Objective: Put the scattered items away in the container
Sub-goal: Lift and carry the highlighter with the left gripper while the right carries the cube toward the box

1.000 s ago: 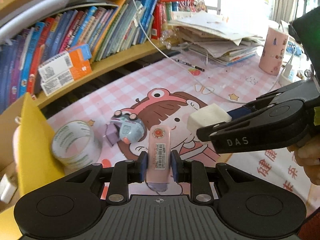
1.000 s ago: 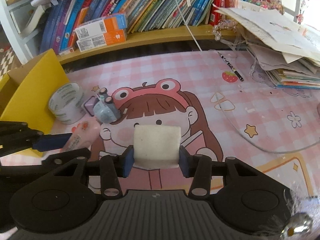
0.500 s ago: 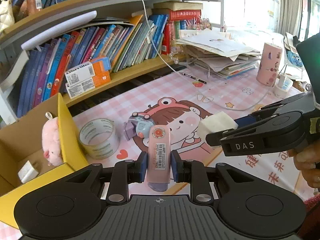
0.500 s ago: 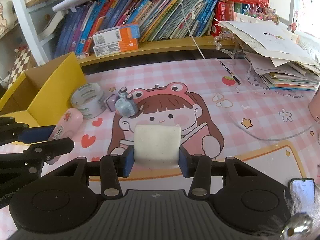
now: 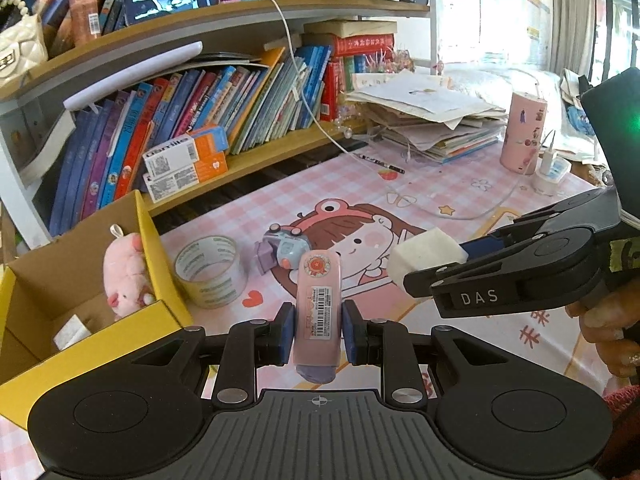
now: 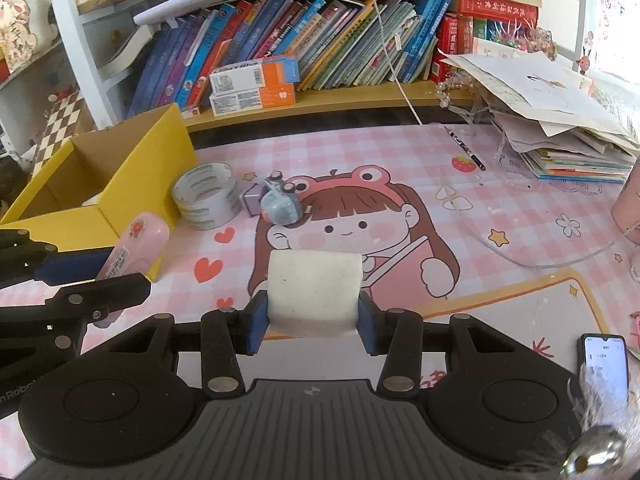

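My left gripper (image 5: 318, 332) is shut on a pink tube (image 5: 319, 300) with a barcode label, held above the mat. The same pink tube (image 6: 134, 246) shows at the left of the right wrist view. A white sponge block (image 6: 314, 292) sits clamped in my right gripper (image 6: 314, 326), and the sponge block (image 5: 426, 256) also appears right of the tube in the left wrist view. The yellow cardboard box (image 5: 158, 248) stands open at the left with a pink plush toy (image 5: 124, 276) and a small white item (image 5: 72, 330) inside. A tape roll (image 5: 210, 270) and a small blue-grey toy (image 5: 286, 250) lie on the mat beside the box.
A bookshelf (image 6: 320, 52) full of books runs along the back, with orange boxes (image 6: 256, 84) on its ledge. A stack of papers (image 6: 560, 120) fills the right rear. A pink cup (image 5: 524, 136), a pen (image 6: 466, 148), a white cable (image 5: 440, 212) and a phone (image 6: 604, 364) are nearby.
Both grippers have risen and drawn back from the mat with their loads. More of the yellow box and its inside has come into view at the left.
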`<state>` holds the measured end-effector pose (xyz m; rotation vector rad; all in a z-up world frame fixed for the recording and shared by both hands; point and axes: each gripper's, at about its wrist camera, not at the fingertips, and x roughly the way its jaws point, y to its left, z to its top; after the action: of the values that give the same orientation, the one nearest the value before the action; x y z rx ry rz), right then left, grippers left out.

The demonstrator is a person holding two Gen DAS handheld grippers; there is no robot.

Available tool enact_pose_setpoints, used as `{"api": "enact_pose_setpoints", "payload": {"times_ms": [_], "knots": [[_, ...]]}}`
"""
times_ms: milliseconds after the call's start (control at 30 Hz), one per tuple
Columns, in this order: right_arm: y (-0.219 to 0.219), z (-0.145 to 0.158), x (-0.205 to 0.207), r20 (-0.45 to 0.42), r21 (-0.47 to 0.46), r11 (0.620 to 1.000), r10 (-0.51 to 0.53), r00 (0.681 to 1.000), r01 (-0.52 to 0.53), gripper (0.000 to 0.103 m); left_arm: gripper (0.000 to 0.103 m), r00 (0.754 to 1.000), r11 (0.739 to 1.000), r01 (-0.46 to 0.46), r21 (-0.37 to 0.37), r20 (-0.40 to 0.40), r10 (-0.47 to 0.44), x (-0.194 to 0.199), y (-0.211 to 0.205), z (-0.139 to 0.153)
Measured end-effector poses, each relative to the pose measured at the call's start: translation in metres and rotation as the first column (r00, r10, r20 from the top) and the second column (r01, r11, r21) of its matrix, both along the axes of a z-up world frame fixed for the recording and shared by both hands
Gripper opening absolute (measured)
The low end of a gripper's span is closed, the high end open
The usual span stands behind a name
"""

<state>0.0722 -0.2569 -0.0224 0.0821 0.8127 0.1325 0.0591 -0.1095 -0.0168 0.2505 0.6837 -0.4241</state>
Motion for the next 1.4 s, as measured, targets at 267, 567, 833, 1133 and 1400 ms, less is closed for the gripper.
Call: {"api": "enact_pose_setpoints", "payload": {"times_ms": [267,567,833,1133,1400], "knots": [[0.020,0.009,-0.015,0.020,-0.013,1.000,-0.002,1.000,0.002,0.043,0.023,1.000,1.000,0.001,-0.016,0.022,-0.001,-0.015,0.020,0.008],[0.048,0.018,-0.030,0.046,-0.030,1.000,0.000,0.999,0.001,0.043,0.023,0.998,0.999,-0.004,-0.036,0.062,0.007,-0.029,0.047,0.020],[0.072,0.023,-0.037,0.067,-0.039,0.999,0.003,0.998,0.000,0.043,0.023,0.996,0.999,-0.017,-0.045,0.084,0.021,-0.038,0.072,0.026],[0.100,0.029,-0.040,0.083,-0.059,0.998,0.035,0.996,-0.030,0.043,0.023,0.994,0.996,-0.048,-0.076,0.096,0.056,-0.043,0.100,0.031],[0.121,0.032,-0.040,0.088,-0.090,0.993,0.079,0.993,-0.071,0.043,0.023,0.989,0.990,-0.084,-0.113,0.114,0.097,-0.045,0.120,0.034]]}}
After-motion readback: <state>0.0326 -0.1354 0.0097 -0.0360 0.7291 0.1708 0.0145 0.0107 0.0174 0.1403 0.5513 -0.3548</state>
